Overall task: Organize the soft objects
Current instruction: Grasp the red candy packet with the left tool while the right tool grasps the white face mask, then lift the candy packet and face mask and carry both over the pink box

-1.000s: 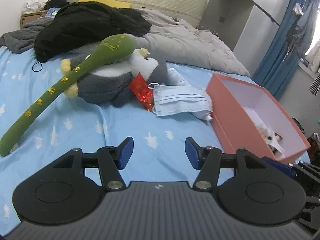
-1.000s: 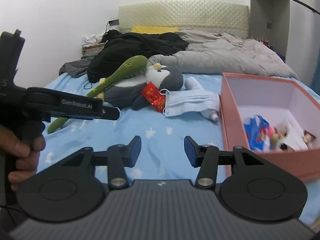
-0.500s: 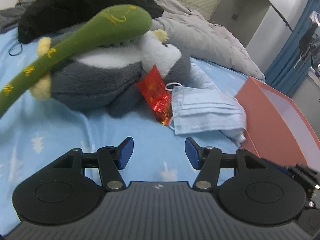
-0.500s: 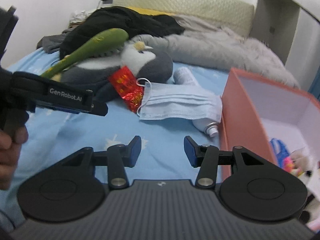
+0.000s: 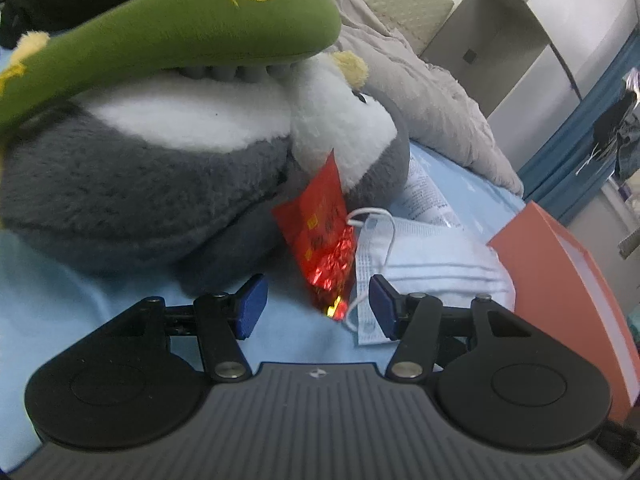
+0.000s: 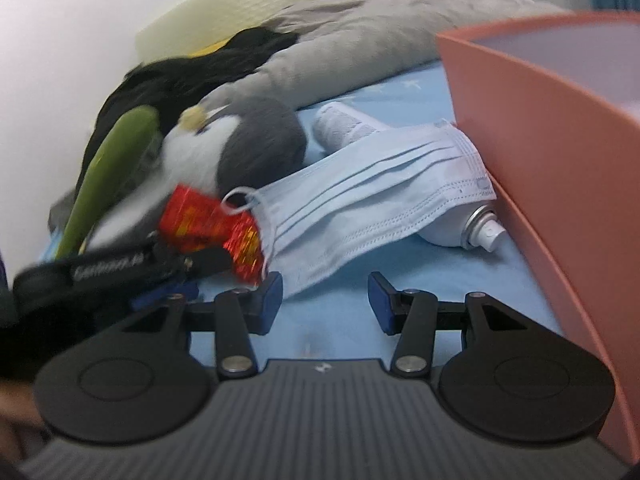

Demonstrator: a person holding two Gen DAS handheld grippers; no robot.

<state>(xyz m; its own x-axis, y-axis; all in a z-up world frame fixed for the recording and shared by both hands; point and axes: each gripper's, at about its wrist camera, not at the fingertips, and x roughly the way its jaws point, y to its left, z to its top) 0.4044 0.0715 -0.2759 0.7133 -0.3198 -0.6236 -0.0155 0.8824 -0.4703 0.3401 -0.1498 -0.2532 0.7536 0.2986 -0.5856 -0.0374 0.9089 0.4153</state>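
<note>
— What sits in front of your left tool (image 5: pixel 318 304)?

— Its jaws stand apart with nothing gripped. Just beyond them, on the blue bed sheet (image 5: pixel 100 304), a grey and white plush penguin (image 5: pixel 160 176) lies with a green plush snake (image 5: pixel 192 28) draped over it. A red foil packet (image 5: pixel 320 236) leans against the penguin, and a blue face mask (image 5: pixel 432 264) lies to its right.

— And your right tool (image 6: pixel 325 300)?

— Also open, empty. The mask's edge lies just ahead of its left finger, draped over a white spray can (image 6: pixel 472 228). The pink box (image 6: pixel 560 152) stands to the right.
</note>
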